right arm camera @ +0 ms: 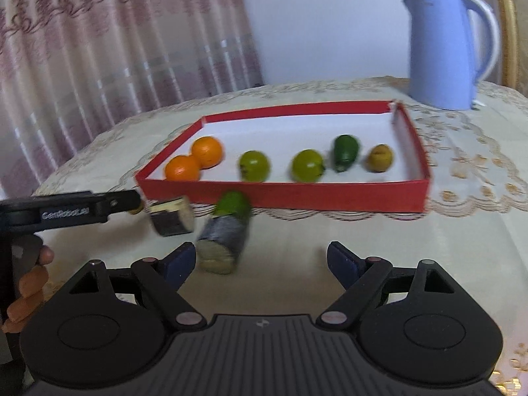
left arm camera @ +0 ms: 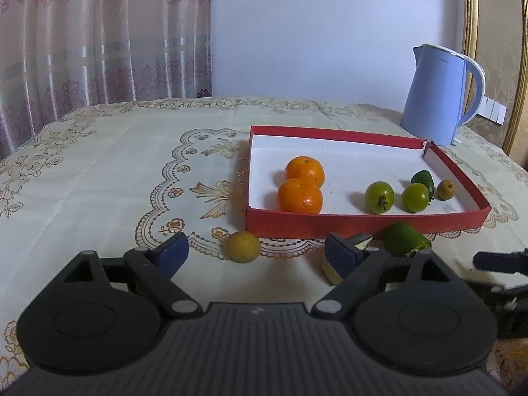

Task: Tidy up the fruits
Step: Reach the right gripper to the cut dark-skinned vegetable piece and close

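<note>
Patterned tabletop (left arm camera: 99, 165) carries red tray (left arm camera: 363, 222) centre-right; left gripper (left arm camera: 257, 249) fingers apart, empty, yellow fruit (left arm camera: 241, 247) between them just before tray wall; right gripper (right arm camera: 260, 260) fingers apart near green fruit (right arm camera: 231, 208); centre, close gently.

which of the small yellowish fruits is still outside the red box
The yellow fruit lying on the tablecloth before the red box's front wall, between the left gripper's open fingers. The other brownish-yellow one sits inside, at the right end.
</note>
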### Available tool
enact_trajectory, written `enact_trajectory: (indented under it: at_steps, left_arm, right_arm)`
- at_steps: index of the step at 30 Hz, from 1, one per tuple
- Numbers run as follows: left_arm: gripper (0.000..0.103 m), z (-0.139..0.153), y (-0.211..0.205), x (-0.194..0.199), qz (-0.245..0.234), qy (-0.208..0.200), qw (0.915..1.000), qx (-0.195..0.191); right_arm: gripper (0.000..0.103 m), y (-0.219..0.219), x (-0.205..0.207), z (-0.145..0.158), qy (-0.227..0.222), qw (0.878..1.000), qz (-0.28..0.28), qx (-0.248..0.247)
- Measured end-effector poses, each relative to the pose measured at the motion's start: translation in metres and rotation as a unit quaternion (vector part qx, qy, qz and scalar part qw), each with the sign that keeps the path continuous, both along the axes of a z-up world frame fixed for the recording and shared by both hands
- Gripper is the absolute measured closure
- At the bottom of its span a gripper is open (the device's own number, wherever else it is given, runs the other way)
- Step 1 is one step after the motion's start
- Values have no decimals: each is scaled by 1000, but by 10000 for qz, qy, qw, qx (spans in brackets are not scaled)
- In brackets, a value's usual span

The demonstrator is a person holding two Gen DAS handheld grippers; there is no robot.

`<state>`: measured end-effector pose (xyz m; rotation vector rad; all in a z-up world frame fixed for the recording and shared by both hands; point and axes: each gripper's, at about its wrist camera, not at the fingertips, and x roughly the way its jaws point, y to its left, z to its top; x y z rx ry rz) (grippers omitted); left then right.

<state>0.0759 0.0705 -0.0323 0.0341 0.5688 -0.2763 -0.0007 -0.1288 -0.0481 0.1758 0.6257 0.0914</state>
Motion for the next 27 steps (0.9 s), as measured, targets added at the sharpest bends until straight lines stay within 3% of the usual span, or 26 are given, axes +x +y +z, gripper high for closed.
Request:
enact_trajectory:
  at_steps: [5,9,14,16,21,27]
  left_arm:
    - [14,0,0,0,-25,15,10000,-24]
    - [14,0,0,0,-42,17,10000,-29]
    - [14,0,-1,1,-75,30,10000,-30]
    - [14,0,-1,1,-89,36,10000,-11]
    - [14,-1,-2,1,-106,47,9999,3]
    - [14,-2,-3,2,-119,67,9999,56]
  right_arm:
    - [17,13,10,-3,-59,9999,49,-129]
    - [33,19,17,-4,-104,9997,2,-241]
    - [41,25,23,-10,-43,9995,101,-289]
    - [52,27,22,-10,-91,9994,151,-310]
    - [64,29,19,-10,-99,9993,249,-275]
    - [67,28,17,-10,-112,9993,247,-265]
